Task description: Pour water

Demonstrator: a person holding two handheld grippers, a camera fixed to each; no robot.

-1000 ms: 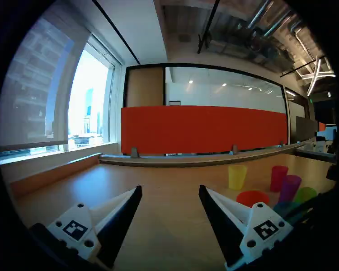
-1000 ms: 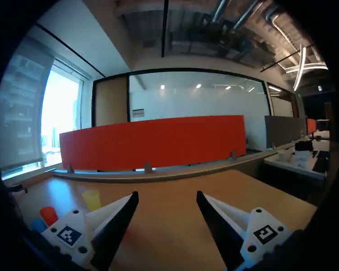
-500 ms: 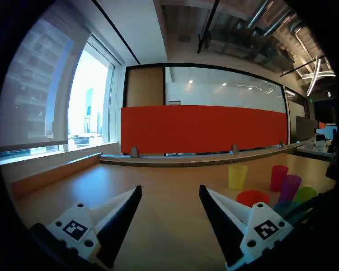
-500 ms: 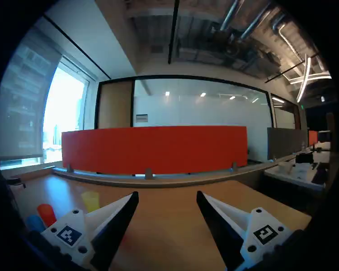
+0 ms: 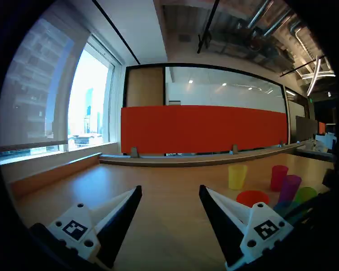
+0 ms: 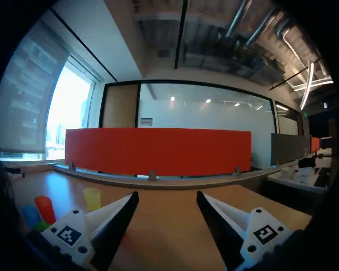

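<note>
Several coloured plastic cups stand on the wooden desk. In the left gripper view a yellow cup, a red cup, a purple cup, a green cup and a low orange cup sit to the right, beyond my left gripper, which is open and holds nothing. In the right gripper view a yellow cup, a red-orange cup and a blue cup sit at the far left. My right gripper is open and holds nothing, to the right of them.
A wooden desk stretches ahead to a long orange divider panel. Large windows line the left side with a low sill below. Further desks with office items stand off to the right.
The right gripper has tilted and turned so the cups sit slightly more in view at its left; the divider sits lower in its frame. The left gripper has held still.
</note>
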